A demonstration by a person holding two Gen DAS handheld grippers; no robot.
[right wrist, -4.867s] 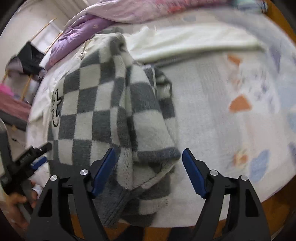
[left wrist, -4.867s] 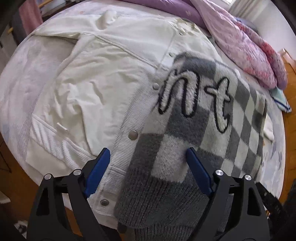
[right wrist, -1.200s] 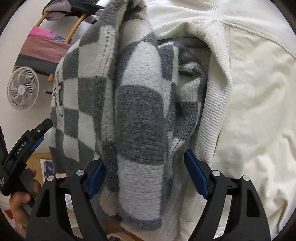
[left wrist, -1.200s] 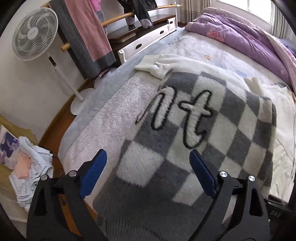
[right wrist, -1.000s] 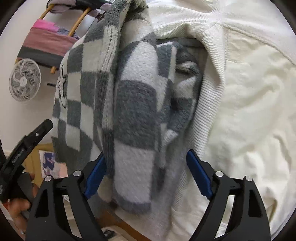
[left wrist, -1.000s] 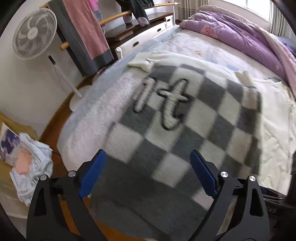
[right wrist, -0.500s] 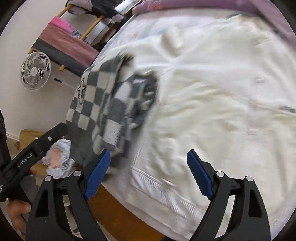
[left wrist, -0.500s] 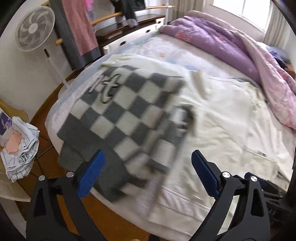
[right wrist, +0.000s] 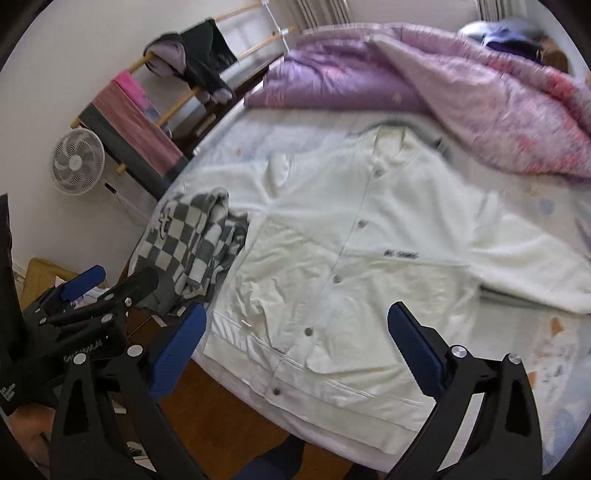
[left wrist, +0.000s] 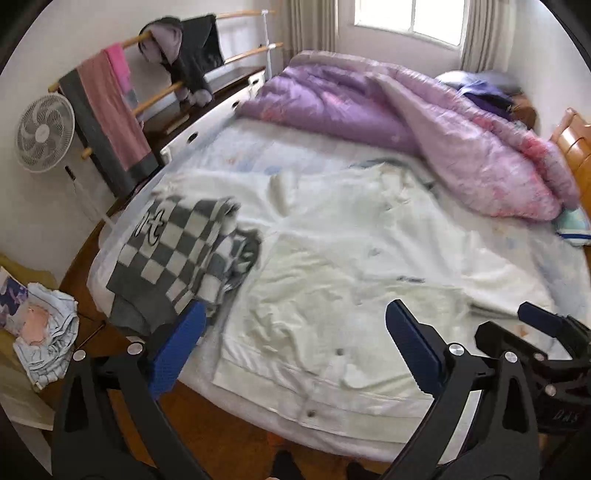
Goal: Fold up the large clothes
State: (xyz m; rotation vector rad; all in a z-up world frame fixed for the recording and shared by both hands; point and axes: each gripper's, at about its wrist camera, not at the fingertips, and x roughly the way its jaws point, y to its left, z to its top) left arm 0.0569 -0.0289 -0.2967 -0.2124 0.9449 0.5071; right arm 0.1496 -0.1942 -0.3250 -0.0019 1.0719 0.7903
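Bed (left wrist: pixel 258 155): pale printed sheet, fills the middle of both my views. Purple-pink quilt (left wrist: pixel 424 122) heaped along its upper right.

Cream jacket (right wrist: pixel 332 266): spread flat, front up, snaps down the centre, hem toward the lower edge of the frame.

Checkered sweater (left wrist: pixel 177 254): grey and white, bundled in a loose fold at the left edge of the bed, touching the jacket's left side, one corner hanging over the bed edge.

Room: white fan (left wrist: pixel 44 133) at upper left; wooden rack with a pink-grey towel (left wrist: pixel 110 114) and dark clothes above it; window (left wrist: pixel 410 18) at top; brown wood floor (right wrist: pixel 229 417) at the bottom; pile of pale cloth (left wrist: pixel 44 339) at lower left.

My left tool (left wrist: pixel 291 354): fingers apart, holding nothing. My right tool (right wrist: pixel 295 350): fingers apart, holding nothing.

Change: a second ago the sweater filled both views between my tools' fingers; now it lies on the bed, and both tools are drawn back from it, with the whole bed in view.
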